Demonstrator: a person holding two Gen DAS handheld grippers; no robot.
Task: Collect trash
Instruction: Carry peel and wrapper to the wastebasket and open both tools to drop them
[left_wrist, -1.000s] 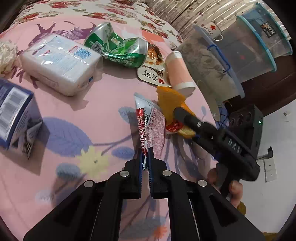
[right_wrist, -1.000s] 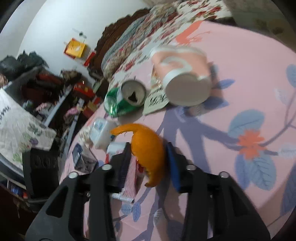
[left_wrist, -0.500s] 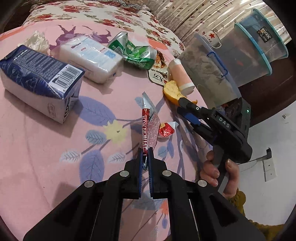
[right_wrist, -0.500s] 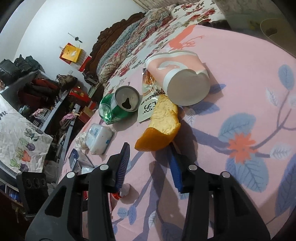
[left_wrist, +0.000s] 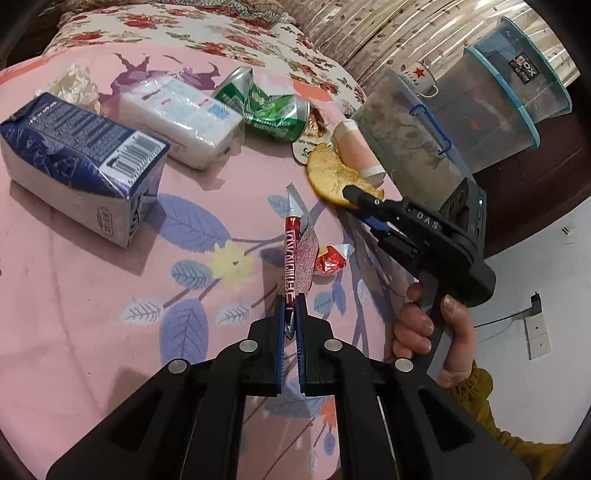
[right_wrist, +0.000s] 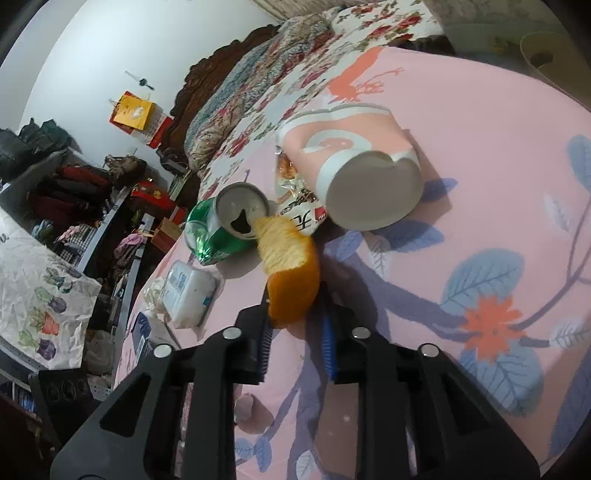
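Now, the stock as it stands:

- Left gripper (left_wrist: 290, 300): mine, clenched on the lower end of the long red wrapper (left_wrist: 295, 258). The wrapper stands up off the pink bedspread (left_wrist: 92, 314). The grip is the same as a second ago, but the camera has drawn back and taken in more of the bed.
- Right gripper (right_wrist: 295, 308): a second ago it carried the orange peel (right_wrist: 291, 280) in the air. Half a second ago the jaws were wide and the peel lay on the bed. Now the jaws have narrowed about its near end. I cannot tell whether they are pinching it yet.
- Meaning for the task: I judge one piece secured and one being re-taken. Neither has been deposited.
- Pink paper cup (right_wrist: 351, 173): on its side, just beyond the peel, with a closed end toward the right camera. Contents unseen.
- Green can (right_wrist: 218, 229): crushed and opened, with a dark mouth.
- Blue carton (left_wrist: 81, 162) and tissue pack (left_wrist: 177, 114): lying near each other.
- Small red wrapper (left_wrist: 330, 260): crumpled, lying loose just beside the held one.
- Clear tubs (left_wrist: 413, 147): stacked off the bed edge, with cloudy walls. Contents not legible. A starred mug (left_wrist: 417, 75) rests on one.
- Trash receptacle: none identified in view.
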